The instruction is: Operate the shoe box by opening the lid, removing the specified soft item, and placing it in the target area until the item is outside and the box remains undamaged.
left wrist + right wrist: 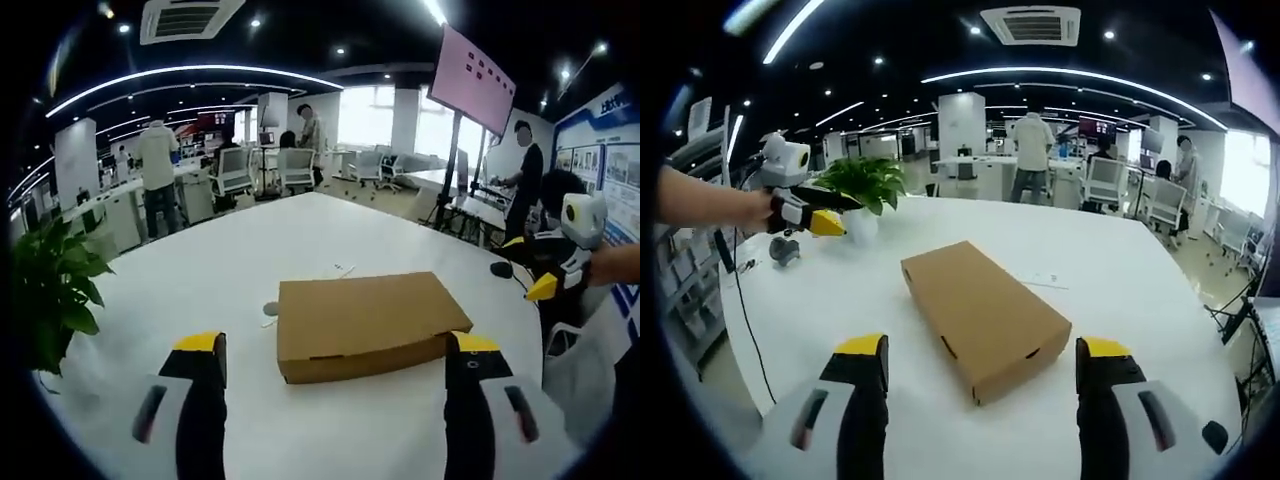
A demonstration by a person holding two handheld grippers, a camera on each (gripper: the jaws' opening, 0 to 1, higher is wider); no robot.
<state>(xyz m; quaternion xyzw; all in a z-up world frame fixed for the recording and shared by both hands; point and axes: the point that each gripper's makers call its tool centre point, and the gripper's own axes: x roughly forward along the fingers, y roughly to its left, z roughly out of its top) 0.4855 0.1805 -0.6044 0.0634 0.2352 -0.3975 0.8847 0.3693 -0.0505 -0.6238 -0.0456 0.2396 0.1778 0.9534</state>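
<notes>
The box (362,322) lies shut on the white table (250,250), lid still down, square before me. I hold my left claw (335,350) and right claw (980,355) wide apart and empty, off the cardboard, ready to lift the lid

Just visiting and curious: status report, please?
Left gripper open, right gripper open, both empty. Shoe box lid closed on white table. Nothing blocking it.
</notes>
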